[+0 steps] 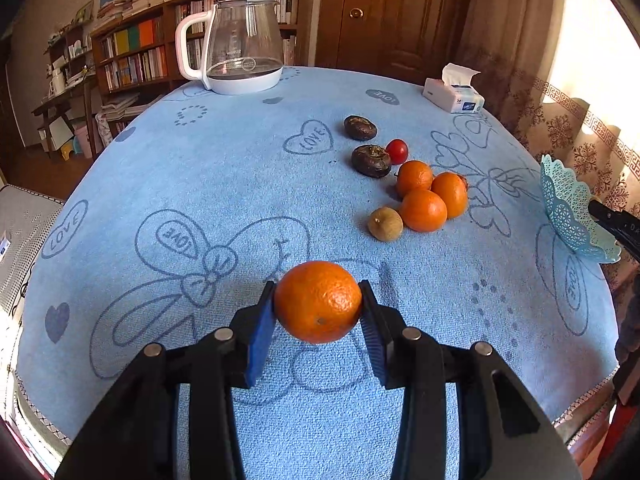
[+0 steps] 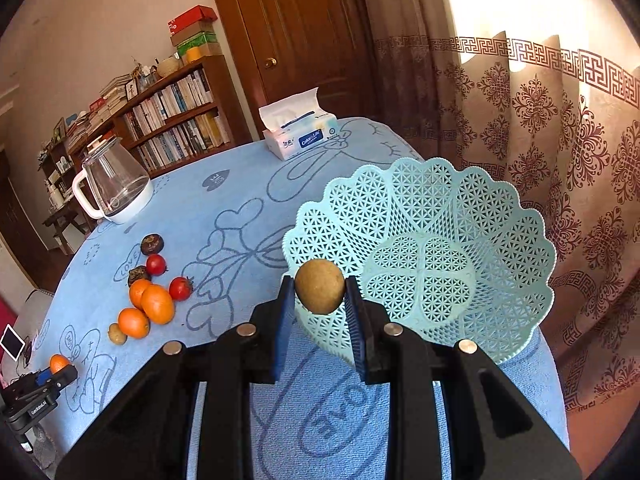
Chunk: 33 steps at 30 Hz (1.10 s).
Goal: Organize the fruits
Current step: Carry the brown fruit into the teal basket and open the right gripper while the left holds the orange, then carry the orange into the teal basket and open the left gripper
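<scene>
Both tools loaded over the blue-cloth tabletop [image 1: 200, 168].
Left tool [image 1: 318, 304] clamps a mandarin [image 1: 318, 302] between its pads, raised off the cloth. Right tool [image 2: 320, 292] is nearly closed on a small brown longan [image 2: 320, 286], held at the near rim of the mint lattice basket [image 2: 460, 240]. Loose fruit pile [image 1: 416, 184] lies mid-table: mandarins, tomato, dark water chestnuts, one longan.

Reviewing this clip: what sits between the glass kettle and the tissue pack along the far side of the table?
Nothing: in both wrist views the blue cloth between the glass kettle and tissue pack is bare.
</scene>
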Each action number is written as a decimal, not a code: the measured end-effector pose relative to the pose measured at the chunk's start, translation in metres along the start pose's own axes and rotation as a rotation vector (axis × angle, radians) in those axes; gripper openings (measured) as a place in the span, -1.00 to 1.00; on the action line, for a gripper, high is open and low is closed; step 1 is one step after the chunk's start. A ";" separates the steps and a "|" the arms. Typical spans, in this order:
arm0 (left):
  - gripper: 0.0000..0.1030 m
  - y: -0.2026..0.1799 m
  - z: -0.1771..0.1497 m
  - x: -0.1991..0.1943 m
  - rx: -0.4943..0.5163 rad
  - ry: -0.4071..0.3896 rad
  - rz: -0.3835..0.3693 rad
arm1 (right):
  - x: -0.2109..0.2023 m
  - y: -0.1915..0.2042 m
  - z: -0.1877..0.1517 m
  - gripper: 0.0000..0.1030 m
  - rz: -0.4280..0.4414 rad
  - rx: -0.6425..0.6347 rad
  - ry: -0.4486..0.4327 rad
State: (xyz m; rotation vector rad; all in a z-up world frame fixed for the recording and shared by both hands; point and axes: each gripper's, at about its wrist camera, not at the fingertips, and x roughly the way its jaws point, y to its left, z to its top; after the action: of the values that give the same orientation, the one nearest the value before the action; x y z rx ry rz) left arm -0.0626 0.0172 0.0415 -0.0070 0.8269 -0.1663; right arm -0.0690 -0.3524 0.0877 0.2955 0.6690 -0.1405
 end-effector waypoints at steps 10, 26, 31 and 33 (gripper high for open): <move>-0.21 -0.021 0.004 0.003 0.034 0.003 -0.003 | 0.027 -0.028 0.001 -0.49 -0.099 0.032 0.025; -0.21 -0.074 0.021 0.010 0.116 -0.014 -0.055 | 0.015 -0.030 0.000 -0.11 -0.182 0.031 -0.114; -0.21 -0.098 0.029 0.014 0.152 -0.026 -0.080 | 0.009 -0.030 -0.001 -0.10 -0.194 0.038 -0.155; -0.21 -0.110 0.033 0.015 0.174 -0.032 -0.089 | 0.007 -0.033 0.000 -0.09 -0.196 0.053 -0.165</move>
State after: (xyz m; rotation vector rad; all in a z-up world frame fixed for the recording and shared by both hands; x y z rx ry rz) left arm -0.0442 -0.0956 0.0605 0.1165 0.7787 -0.3209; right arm -0.0715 -0.3840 0.0760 0.2659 0.5298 -0.3664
